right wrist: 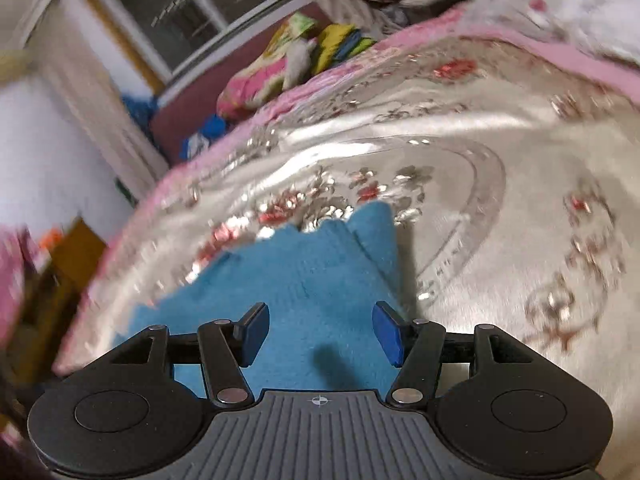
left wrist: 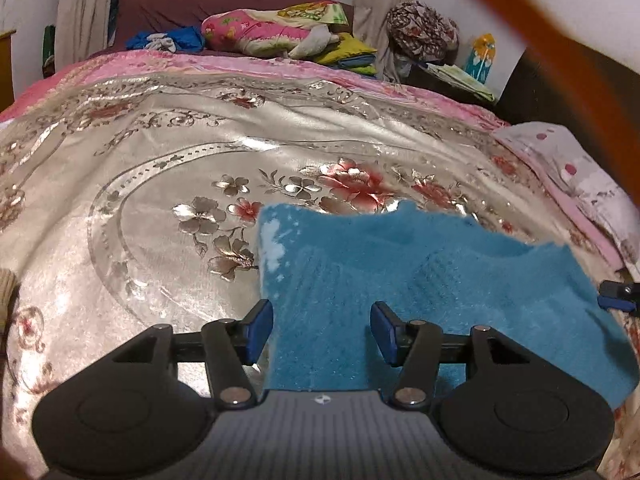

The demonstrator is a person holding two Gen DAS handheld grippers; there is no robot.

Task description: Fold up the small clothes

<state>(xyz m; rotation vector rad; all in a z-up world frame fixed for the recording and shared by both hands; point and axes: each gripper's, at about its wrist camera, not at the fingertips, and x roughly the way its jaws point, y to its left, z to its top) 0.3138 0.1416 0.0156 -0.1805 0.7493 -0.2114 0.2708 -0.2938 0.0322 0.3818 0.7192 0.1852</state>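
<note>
The fuzzy blue cloth [left wrist: 400, 272] lies flat on the flowered bedspread [left wrist: 160, 152], with no readable label, under the left claw [left wrist: 322, 330] and right claw [right wrist: 322, 330], both parted and empty.

Blue cloth [left wrist: 420, 276] near edge behind tongs [left wrist: 322, 330]

Blue fuzzy knitted garment [left wrist: 420, 280] on a shiny floral bedspread [left wrist: 160, 184]
Left gripper [left wrist: 322, 330] at lower centre, blue pads apart over the garment's near edge.
</note>
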